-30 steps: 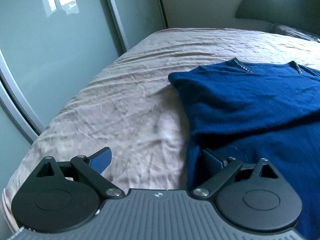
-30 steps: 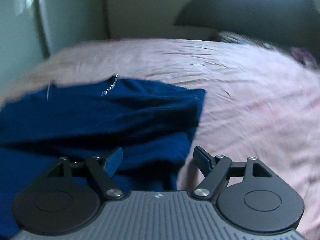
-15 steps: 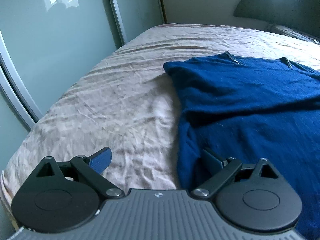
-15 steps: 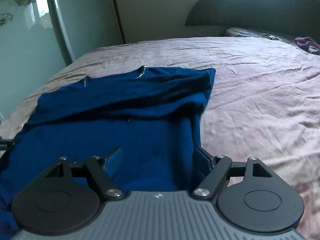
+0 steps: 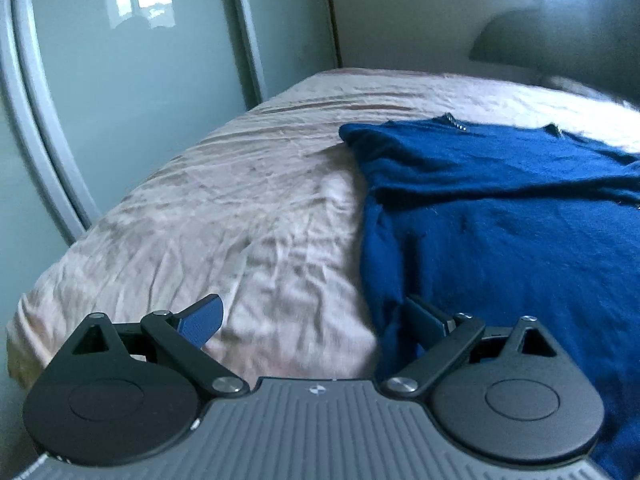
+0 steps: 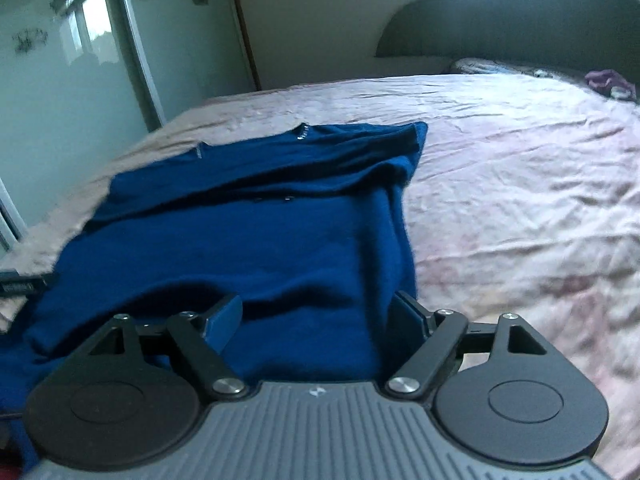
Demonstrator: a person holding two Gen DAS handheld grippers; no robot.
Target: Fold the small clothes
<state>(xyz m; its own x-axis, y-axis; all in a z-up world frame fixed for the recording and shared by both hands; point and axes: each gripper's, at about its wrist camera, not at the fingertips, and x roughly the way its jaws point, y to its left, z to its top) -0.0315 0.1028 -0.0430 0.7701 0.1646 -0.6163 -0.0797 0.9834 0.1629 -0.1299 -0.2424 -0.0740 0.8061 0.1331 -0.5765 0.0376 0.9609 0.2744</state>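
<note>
A dark blue sweater (image 5: 500,216) lies flat on a bed with a pale pink sheet (image 5: 240,216), neckline at the far end. It also shows in the right wrist view (image 6: 256,232), with a fold across its upper part. My left gripper (image 5: 314,316) is open at the sweater's near left edge, its right finger touching the cloth. My right gripper (image 6: 318,316) is open over the sweater's near right edge, with the hem between its fingers. Neither holds anything.
A glossy sliding wardrobe door (image 5: 120,80) runs close along the bed's left side. A dark headboard (image 6: 500,20) and pillows (image 6: 520,68) are at the far end. The sheet (image 6: 520,200) spreads to the right of the sweater. A dark object (image 6: 20,284) lies at the sweater's left edge.
Both grippers have drawn back toward the near end of the sweater, so more of it shows. Both stay open.
</note>
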